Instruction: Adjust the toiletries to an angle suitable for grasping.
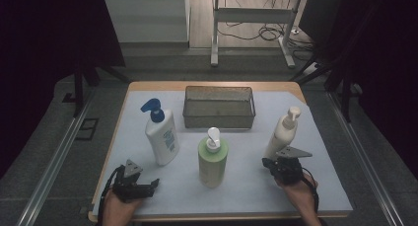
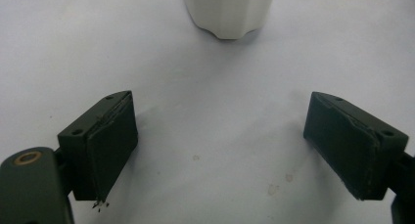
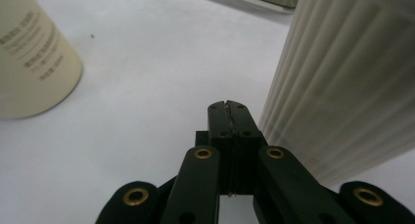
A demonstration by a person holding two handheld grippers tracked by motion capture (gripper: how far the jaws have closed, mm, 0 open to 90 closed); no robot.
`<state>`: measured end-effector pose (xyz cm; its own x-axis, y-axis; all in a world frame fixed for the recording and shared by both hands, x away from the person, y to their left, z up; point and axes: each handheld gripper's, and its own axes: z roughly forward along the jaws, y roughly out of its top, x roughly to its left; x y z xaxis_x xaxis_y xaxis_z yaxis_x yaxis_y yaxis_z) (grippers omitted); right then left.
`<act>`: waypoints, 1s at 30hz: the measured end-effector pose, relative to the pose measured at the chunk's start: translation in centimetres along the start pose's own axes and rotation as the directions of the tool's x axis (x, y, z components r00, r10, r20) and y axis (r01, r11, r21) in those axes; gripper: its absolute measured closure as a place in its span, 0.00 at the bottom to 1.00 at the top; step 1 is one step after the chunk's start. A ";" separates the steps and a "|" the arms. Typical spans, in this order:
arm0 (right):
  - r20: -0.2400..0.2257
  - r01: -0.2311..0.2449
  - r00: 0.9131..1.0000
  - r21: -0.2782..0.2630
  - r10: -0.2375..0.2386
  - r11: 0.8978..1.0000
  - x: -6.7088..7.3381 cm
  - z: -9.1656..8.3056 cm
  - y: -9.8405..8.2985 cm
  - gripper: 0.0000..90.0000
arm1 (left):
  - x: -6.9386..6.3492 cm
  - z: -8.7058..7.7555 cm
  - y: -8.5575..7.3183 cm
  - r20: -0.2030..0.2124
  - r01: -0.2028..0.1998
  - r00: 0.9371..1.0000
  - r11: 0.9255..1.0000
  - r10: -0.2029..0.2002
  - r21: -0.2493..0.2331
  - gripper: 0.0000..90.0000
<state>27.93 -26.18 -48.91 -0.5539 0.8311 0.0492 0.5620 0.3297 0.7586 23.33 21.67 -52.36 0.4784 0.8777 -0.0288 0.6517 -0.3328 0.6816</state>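
Observation:
Three pump bottles stand on the white sheet: a white one with a blue pump [image 1: 161, 132] at the left, a green one [image 1: 212, 159] in the middle, and a ribbed cream one [image 1: 282, 132] at the right. My left gripper [image 1: 150, 185] lies low at the front left, and its jaws stand wide open [image 2: 222, 150] with nothing between them. The white bottle's base [image 2: 227, 13] is ahead of them. My right gripper [image 1: 270, 163] sits at the foot of the cream bottle [image 3: 342, 87]. It is shut [image 3: 229, 106] on nothing, just left of the ribbed wall, with the green bottle [image 3: 29, 62] off to its left.
A metal mesh basket [image 1: 219, 118] stands at the back centre of the table [image 1: 217, 85], behind the bottles. Bare white sheet [image 1: 246, 186] lies between the two grippers along the front edge. Beyond the table are a floor and desk legs [image 1: 214, 38].

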 end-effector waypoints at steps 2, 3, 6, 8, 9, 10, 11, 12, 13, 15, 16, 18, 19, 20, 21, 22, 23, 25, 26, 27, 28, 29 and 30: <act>0.017 0.001 1.000 -0.003 -0.001 1.000 0.1 0.3 0.1 0.99 | 0.0 0.0 0.0 0.000 0.000 1.000 1.000 0.000 0.000 0.14; 0.030 0.003 1.000 -0.004 -0.003 1.000 0.2 0.4 0.1 0.99 | 0.0 0.0 0.0 0.000 0.000 1.000 1.000 0.000 0.000 0.14; 0.060 0.014 0.998 -0.008 -0.014 1.000 0.2 0.7 0.1 1.00 | 0.0 0.0 0.0 0.000 0.000 1.000 1.000 0.000 0.000 0.14; 0.068 0.022 0.997 -0.011 -0.022 1.000 0.3 0.7 0.1 1.00 | 0.0 0.0 0.0 0.000 0.000 1.000 1.000 0.000 0.000 0.14; 0.068 0.022 0.997 -0.011 -0.022 1.000 0.3 0.7 0.1 1.00 | 0.0 0.0 0.0 0.000 0.000 1.000 1.000 0.000 0.000 0.14; 0.081 0.033 0.996 -0.012 -0.032 0.999 0.4 0.7 0.1 1.00 | 0.0 0.0 0.0 0.000 0.000 1.000 1.000 0.000 0.000 0.14; 0.081 0.033 0.996 -0.012 -0.032 0.999 0.4 0.7 0.1 1.00 | 0.0 0.0 0.0 0.000 0.000 1.000 1.000 0.000 0.000 0.14; 0.080 0.028 0.996 -0.014 -0.027 1.000 0.4 0.7 0.0 1.00 | 0.0 0.0 0.0 0.000 0.000 1.000 1.000 0.000 0.000 0.14; 0.080 0.028 0.996 -0.014 -0.027 1.000 0.4 0.7 0.0 1.00 | 0.0 0.0 0.0 0.000 -0.001 1.000 1.000 0.001 0.000 0.14; 0.085 0.022 0.996 -0.011 -0.021 1.000 0.3 0.5 -0.1 1.00 | 0.0 0.0 0.0 0.000 0.000 1.000 1.000 0.000 0.000 0.14; 0.088 0.021 0.996 -0.011 -0.020 1.000 0.2 0.5 -0.1 1.00 | 0.0 0.0 0.0 0.000 0.000 1.000 1.000 0.000 0.000 0.14; 0.089 0.015 0.996 -0.009 -0.014 1.000 -0.1 0.3 -0.2 1.00 | 0.0 0.0 0.0 0.000 -0.001 1.000 1.000 0.001 0.000 0.14; 0.090 0.011 0.996 -0.009 -0.010 1.000 -0.2 0.2 -0.3 1.00 | 0.0 0.0 0.0 0.000 0.000 1.000 1.000 0.000 0.000 0.14; 0.090 0.011 0.996 -0.009 -0.010 1.000 -0.2 0.2 -0.3 1.00 | 0.0 0.0 0.0 0.000 0.000 1.000 1.000 0.000 0.000 0.14; 0.091 0.004 0.996 -0.010 -0.003 1.000 -0.5 0.0 -0.5 1.00 | 0.0 0.0 0.0 0.000 0.000 1.000 1.000 0.000 0.000 0.14; 0.092 -0.001 0.996 -0.010 0.002 1.000 -0.6 -0.1 -0.5 1.00 | 0.0 0.0 0.0 0.000 -0.001 1.000 1.000 0.001 0.000 0.14; 0.090 0.001 0.996 -0.009 0.000 1.000 -0.7 -0.2 -0.6 1.00 | 0.0 0.0 0.0 0.000 0.000 1.000 1.000 0.000 0.000 0.14; 0.093 -0.002 0.996 -0.007 0.002 1.000 -1.0 -0.3 -0.7 1.00 | 0.0 0.0 0.0 0.000 0.000 1.000 1.000 0.000 0.000 0.14; 0.095 -0.004 0.996 -0.006 0.004 1.000 -1.1 -0.4 -0.8 1.00 | 0.0 0.0 0.0 0.000 0.000 1.000 1.000 0.000 -0.001 0.14; 0.096 -0.006 0.995 -0.005 0.006 1.000 -1.2 -0.4 -0.9 1.00 | 0.0 0.0 0.0 0.000 0.000 1.000 1.000 0.000 -0.001 0.14; 0.100 -0.005 0.995 -0.003 0.005 1.000 -1.4 -0.5 -0.9 1.00 | 0.0 0.0 0.0 0.000 -0.001 1.000 1.000 0.001 0.000 0.14; 0.100 -0.005 0.995 -0.003 0.005 1.000 -1.4 -0.5 -0.9 1.00 | 0.0 0.0 0.0 0.000 -0.001 1.000 1.000 0.001 -0.001 0.14; 0.104 -0.010 0.994 -0.004 0.011 1.000 -1.7 -0.7 -1.1 1.00 | 0.0 0.0 0.0 0.000 0.000 1.000 1.000 0.000 0.000 0.14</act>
<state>27.80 -28.23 -49.37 -0.4808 0.8768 -0.0107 0.5655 0.3194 0.7604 23.32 21.66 -52.36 0.4785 0.8776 -0.0284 0.6512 -0.3330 0.6819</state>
